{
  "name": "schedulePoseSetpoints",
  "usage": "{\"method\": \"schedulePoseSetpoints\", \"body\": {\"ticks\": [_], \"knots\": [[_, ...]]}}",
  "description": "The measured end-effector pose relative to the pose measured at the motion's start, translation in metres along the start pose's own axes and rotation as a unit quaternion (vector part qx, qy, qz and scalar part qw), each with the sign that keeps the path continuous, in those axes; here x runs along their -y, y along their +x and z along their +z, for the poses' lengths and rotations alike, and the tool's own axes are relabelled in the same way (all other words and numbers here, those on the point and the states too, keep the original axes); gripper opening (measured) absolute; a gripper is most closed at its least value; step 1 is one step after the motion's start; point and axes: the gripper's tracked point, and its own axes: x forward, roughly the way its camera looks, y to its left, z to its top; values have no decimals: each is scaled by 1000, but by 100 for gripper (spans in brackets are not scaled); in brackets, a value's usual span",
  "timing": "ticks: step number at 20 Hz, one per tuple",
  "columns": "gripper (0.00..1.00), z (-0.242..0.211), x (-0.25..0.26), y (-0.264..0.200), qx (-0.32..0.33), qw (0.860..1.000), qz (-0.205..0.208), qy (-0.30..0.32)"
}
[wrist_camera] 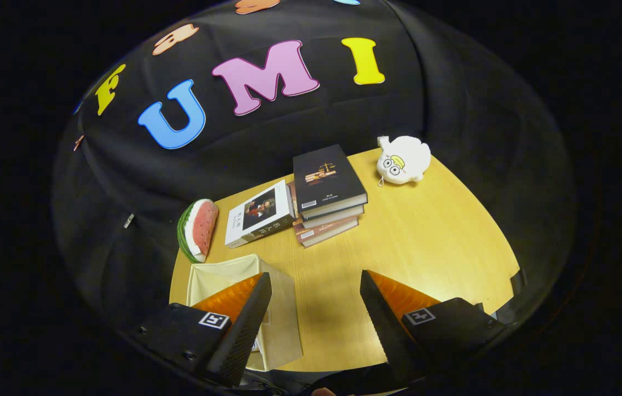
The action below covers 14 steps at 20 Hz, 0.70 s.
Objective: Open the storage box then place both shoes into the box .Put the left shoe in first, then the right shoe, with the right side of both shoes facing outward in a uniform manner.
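The gripper [315, 305] hangs above the wooden table [426, 242] with its fingers spread wide and nothing between them — bare tabletop shows in the gap. The storage box [283, 324], a pale fabric one, sits at the lower left of the frame, partly under the left finger; its top looks open, though the finger hides most of the inside, so I cannot tell what, if anything, lies in it. No shoes are to be seen on the table. Farther back, near the middle, are a stack of books [328, 198] and a single book [258, 215], a watermelon slice [198, 228] to their left, and a white plush toy [403, 159] at the upper right. This would suit a box just opened and waiting for shoes — or one already filled.
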Motion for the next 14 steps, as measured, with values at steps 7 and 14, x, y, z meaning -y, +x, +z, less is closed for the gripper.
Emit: {"method": "schedulePoseSetpoints", "body": {"ticks": [7,14], "knots": [[99,65,40,-43,95,993,-21,-66],[99,111,62,-89,188,974,-42,-115]]}}
